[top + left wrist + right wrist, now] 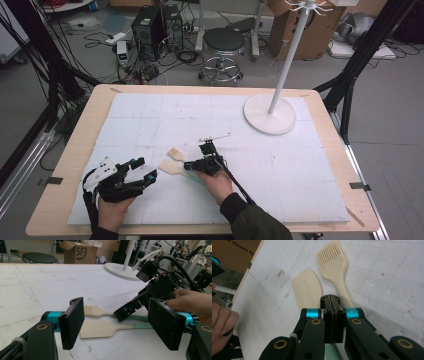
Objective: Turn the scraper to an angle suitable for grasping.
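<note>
The spatula [308, 288] and the brush [335, 267] are lying side by side on the white mat [150, 120], toward its near edge, left of centre. The right gripper [331, 305] is sitting over the spatula's green handle with jaws pressed together; whether they are pinching the handle cannot be told. The left gripper [120, 322] is waiting spread, empty. Both utensils are judged light, flexible silicone; the slim handle is looking the firmest hold.
</note>
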A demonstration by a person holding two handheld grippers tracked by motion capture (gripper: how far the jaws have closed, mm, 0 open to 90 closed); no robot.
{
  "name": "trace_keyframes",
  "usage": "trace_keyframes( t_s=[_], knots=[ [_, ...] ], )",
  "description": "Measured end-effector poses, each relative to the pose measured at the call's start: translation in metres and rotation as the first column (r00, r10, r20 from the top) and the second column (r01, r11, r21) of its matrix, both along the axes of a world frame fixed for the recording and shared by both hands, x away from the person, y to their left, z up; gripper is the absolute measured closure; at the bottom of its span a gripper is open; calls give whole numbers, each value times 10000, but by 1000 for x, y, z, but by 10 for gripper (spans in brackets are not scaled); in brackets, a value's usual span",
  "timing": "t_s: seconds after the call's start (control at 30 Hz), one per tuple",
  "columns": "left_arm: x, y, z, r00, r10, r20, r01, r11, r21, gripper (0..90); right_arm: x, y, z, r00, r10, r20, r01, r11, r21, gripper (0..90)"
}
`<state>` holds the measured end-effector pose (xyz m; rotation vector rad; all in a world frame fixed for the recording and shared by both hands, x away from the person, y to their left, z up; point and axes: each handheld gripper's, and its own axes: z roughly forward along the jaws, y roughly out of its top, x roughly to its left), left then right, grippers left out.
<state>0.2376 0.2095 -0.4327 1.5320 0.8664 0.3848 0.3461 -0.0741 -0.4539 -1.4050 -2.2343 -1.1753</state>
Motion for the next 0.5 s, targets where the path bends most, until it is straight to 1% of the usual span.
trace_keyframes(
  t_s=[0.07,0.1,0.13,0.17,0.2,0.23,0.33,0.5],
  knots=[
    [0,0,0,10000,5,-6,-5,10000,25,303,0,2,1,10000,64,0,-64,10000,2,900],
    [0,0,0,10000,-6,-3,6,10000,26,303,-1,4,1,9998,202,-95,-202,9998,20,900],
    [0,0,0,10000,-7,-23,7,10000,41,303,-2,6,0,9997,231,-57,-231,9997,-35,900],
    [0,0,0,10000,0,-20,0,10000,32,303,-3,8,0,9997,230,94,-229,9997,-124,900],
    [0,0,0,10000,9,-9,-9,10000,21,303,-3,8,0,9996,253,105,-252,9996,-125,900],
    [0,1,0,10000,20,16,-20,10000,46,303,-4,8,0,9997,245,14,-245,9996,-132,900],
    [0,0,0,10000,17,-22,-17,10000,64,303,-5,10,0,9992,339,208,-334,9992,-211,900],
    [0,1,0,10000,29,10,-29,10000,61,303,-12,15,1,9963,841,201,-836,9961,-286,900]
  ],
)
